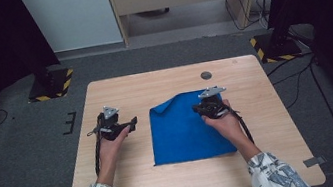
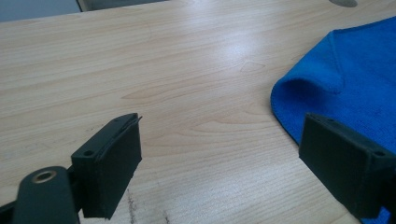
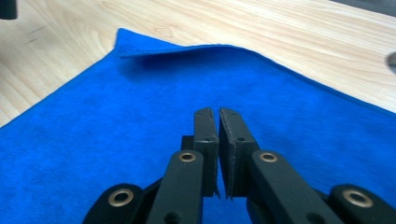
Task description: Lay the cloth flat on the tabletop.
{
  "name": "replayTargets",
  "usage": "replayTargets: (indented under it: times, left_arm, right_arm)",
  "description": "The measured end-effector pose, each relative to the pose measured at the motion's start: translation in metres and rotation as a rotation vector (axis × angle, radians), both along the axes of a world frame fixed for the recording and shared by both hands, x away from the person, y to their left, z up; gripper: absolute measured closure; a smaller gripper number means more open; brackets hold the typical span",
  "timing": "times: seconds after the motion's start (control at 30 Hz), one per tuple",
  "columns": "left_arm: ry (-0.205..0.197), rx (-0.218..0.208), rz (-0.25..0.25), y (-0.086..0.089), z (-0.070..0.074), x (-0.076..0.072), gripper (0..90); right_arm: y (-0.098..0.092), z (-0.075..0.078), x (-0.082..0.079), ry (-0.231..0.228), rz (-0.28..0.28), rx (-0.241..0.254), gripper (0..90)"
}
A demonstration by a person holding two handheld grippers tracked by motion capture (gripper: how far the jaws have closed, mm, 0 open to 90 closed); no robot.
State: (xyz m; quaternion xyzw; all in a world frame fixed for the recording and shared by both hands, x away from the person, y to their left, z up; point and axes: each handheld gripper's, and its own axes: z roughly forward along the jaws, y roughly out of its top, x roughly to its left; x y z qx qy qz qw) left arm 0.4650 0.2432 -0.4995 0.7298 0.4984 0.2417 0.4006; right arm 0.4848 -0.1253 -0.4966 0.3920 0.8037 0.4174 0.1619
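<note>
The cloth [image 1: 185, 131] lay flat on the counter [image 1: 118, 88], right of centre, blue and roughly square. Its far left corner [image 1: 169, 104] was turned up and curled back over itself; the other edges lay down. No full fold had been made.

My right gripper [image 3: 218, 119] sat over the cloth's far right part, jaws brought together with only a slit between them. In the right gripper view I saw no cloth pinched between the pads; the fabric lay beneath them. Whether the tips touched the cloth, I could not tell.

My left gripper [image 2: 219, 135] was over bare counter just left of the cloth, jaws wide apart and holding nothing. Its right jaw stood near the cloth's curled edge.

A round grommet [image 1: 206, 75] sat in the counter beyond the cloth.

Judgement: the work on the cloth was at an early stage. A grip on the cloth remained to be made, then the fold or spread itself.
</note>
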Motion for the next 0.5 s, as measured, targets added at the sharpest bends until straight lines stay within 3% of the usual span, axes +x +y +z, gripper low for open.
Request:
replayTargets:
  times: [0.5]
  left_arm:
    - [-0.006,0.009,-0.017,0.004,0.001,-0.014,12.9]
  right_arm:
    - [0.047,-0.009,-0.001,0.023,0.071,-0.01,88.0]
